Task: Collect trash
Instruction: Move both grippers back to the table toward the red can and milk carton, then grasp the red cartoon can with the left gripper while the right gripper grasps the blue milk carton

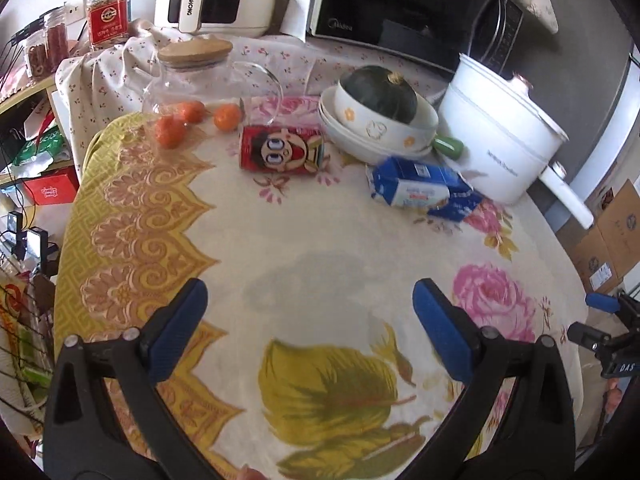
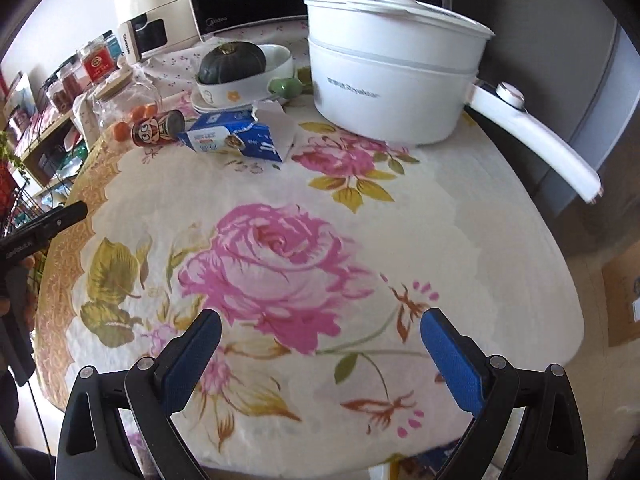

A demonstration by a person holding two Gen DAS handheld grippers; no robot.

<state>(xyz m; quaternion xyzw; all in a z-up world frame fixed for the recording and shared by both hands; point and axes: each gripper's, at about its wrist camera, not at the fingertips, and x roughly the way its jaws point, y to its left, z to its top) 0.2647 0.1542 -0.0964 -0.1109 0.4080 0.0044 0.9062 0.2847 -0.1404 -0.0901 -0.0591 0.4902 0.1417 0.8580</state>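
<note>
Your left tongs (image 1: 310,300) hover over the flowered cloth of the worktop (image 1: 320,240) with their blue pads spread wide and nothing between them. Your right tongs (image 2: 320,328) are just as wide apart and just as empty, hanging above the big pink rose print near the front edge.

Two pieces of trash lie toward the back of the worktop. One is a red can (image 1: 280,152) with a cartoon face, on its side; the other is a blue and white carton (image 1: 424,188), also on its side with its torn top open (the right wrist view shows the flap best). In that view the can (image 2: 158,130) and carton (image 2: 236,140) lie just beside each other, apparently touching, well apart from both your tongs.

Behind the can you have three small oranges (image 1: 170,130) close to one glass jar (image 1: 196,76) with a wooden lid. To the right, one dark green squash (image 1: 382,92) sits in a stack of white bowls (image 1: 380,128) (I cannot count them surely). One white electric pot (image 1: 500,132) with a long handle stands just behind the carton, one microwave (image 1: 400,0) at the back.
</note>
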